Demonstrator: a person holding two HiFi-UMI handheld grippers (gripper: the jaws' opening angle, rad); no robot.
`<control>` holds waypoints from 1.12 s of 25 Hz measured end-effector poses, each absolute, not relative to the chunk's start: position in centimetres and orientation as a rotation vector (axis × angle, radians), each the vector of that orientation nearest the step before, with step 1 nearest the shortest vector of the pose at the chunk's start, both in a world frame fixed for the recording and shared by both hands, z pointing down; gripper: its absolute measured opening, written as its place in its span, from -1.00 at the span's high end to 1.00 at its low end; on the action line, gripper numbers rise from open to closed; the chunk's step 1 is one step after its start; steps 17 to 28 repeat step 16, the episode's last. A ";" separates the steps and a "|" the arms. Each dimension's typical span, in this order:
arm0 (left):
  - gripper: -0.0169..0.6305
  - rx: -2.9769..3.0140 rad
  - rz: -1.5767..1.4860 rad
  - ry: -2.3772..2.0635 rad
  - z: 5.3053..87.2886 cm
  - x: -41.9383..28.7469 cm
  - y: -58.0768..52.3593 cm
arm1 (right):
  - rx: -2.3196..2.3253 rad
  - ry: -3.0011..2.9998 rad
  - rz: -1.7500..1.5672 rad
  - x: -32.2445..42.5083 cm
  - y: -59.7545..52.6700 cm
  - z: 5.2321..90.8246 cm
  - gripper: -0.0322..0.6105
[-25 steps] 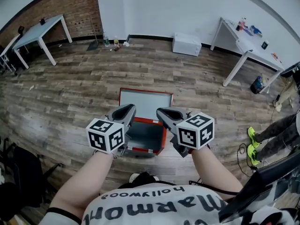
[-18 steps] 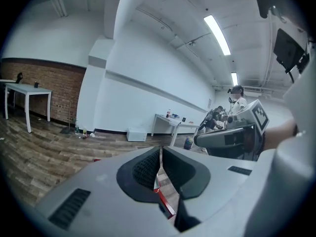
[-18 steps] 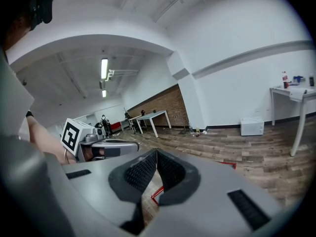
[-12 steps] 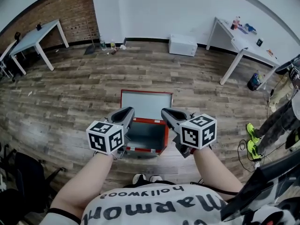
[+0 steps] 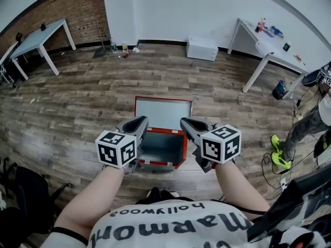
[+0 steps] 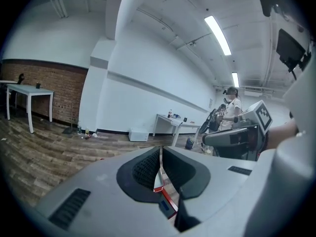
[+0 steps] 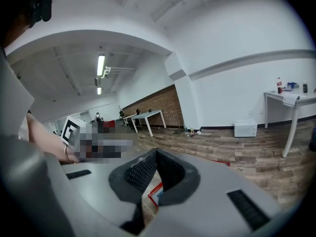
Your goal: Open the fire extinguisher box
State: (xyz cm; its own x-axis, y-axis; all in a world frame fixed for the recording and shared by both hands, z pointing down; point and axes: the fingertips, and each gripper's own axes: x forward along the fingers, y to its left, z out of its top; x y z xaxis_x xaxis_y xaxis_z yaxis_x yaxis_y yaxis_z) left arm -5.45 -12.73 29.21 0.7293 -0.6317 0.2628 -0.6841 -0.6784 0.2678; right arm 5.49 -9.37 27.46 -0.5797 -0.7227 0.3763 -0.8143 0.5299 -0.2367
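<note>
The box (image 5: 161, 148) sat on the floor (image 5: 77, 102) with its lid (image 5: 163, 112) laid flat back, so opening looked done to me. The left hand-held gripper (image 5: 139, 123) and right hand-held gripper (image 5: 188, 124) hung over its sides, jaws together, holding nothing, probably just keeping clear

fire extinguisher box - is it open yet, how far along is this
Done, by the look of it: the fire extinguisher box is open, its lid swung back with the pale grey inside facing up. In hand: nothing. The left gripper and right gripper hover over the box's near side, jaws together and empty. Left: probably nothing on the opening itself, only drawing the grippers away.
</note>
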 end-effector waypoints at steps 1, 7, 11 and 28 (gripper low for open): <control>0.88 2.581 0.205 -1.024 29.2 -5.6 -12.9 | 1.299 -2.537 0.573 5.5 -9.4 27.4 0.87; 0.88 2.585 0.196 -1.026 28.7 -5.7 -13.2 | 1.316 -2.544 0.578 5.5 -9.8 27.0 0.87; 0.88 2.585 0.192 -1.029 28.8 -5.7 -13.4 | 1.314 -2.546 0.572 5.4 -9.9 27.1 0.87; 0.88 2.587 0.190 -1.031 28.8 -5.6 -13.9 | 1.315 -2.540 0.570 5.6 -10.5 27.4 0.87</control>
